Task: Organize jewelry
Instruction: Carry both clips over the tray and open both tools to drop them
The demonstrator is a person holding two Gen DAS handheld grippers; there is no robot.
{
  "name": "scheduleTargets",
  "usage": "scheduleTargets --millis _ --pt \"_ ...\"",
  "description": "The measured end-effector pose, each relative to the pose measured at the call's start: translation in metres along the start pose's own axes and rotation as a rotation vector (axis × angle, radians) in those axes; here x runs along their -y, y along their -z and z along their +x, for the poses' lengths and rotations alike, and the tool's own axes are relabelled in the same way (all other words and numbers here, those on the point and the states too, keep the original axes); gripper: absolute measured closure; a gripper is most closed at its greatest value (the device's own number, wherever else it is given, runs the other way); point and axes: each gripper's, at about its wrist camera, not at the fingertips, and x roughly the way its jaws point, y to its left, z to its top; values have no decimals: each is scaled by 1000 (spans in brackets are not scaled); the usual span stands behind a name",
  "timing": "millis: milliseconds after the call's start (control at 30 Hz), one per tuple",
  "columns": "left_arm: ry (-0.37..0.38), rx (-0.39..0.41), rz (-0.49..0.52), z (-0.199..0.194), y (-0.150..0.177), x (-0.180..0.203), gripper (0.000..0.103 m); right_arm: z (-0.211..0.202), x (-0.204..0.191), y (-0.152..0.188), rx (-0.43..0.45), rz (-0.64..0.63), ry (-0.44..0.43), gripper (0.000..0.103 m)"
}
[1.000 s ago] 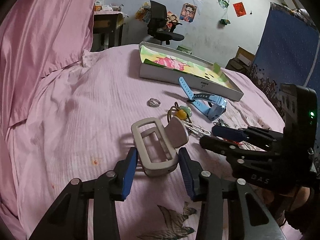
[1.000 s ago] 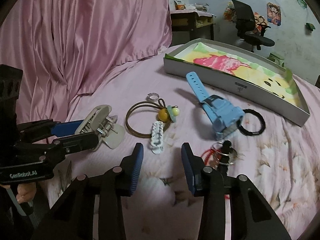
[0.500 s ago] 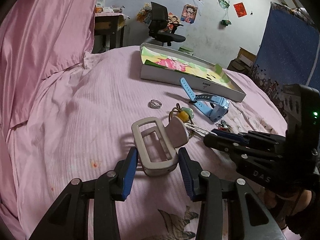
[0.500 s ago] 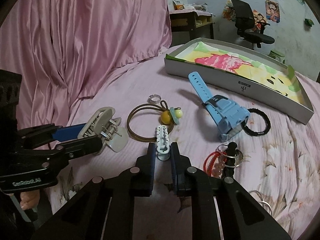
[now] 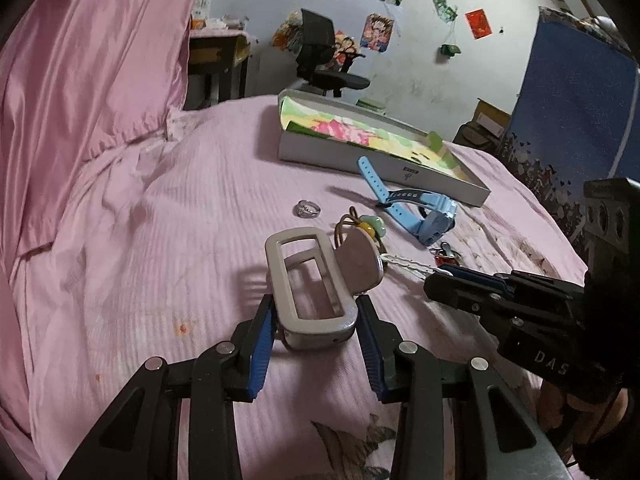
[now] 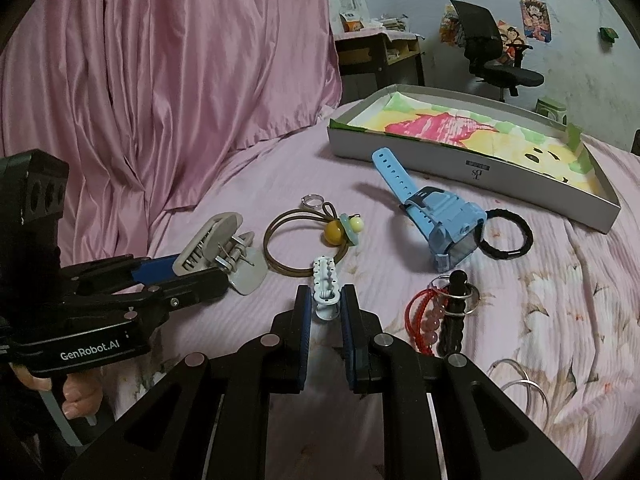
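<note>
Nearest the box (image 6: 472, 168), still bare of jewelry, lie the watch (image 6: 440, 216) and ring (image 6: 311, 201), while the left gripper (image 5: 316, 336) clamps the grey hair claw (image 5: 312, 280) and the right gripper (image 6: 325, 312) pinches the small white clip (image 6: 325, 284).

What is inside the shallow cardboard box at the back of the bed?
The box holds only a colourful painted sheet lining its bottom; no jewelry shows inside. The near wall hides a strip along its front edge.
</note>
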Motion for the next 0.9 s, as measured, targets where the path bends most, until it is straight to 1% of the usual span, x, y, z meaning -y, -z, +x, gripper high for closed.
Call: scheduleTargets --millis 133,233,400,567,733,800,833,900 --pt "7 60 35 -12 6 6 66 -8 -1 4 22 3 -6 90" --pt "16 102 51 -20 7 11 66 -17 -4 6 57 -5 -3 90" --pt "38 160 55 -29 -3 20 66 -33 -3 4 121 -17 6 90" --pt "59 196 42 -22 -34 25 66 -46 10 -13 167 -16 41 90" --pt "76 203 37 5 -81 24 66 -52 38 -51 209 12 91 90" --pt "83 199 31 17 -97 22 66 -45 52 -71 205 10 120 90" --pt "86 195 29 27 -110 20 66 -41 54 -78 202 12 128 90" --pt "87 185 29 42 -124 19 66 -29 66 -96 192 26 140 90"
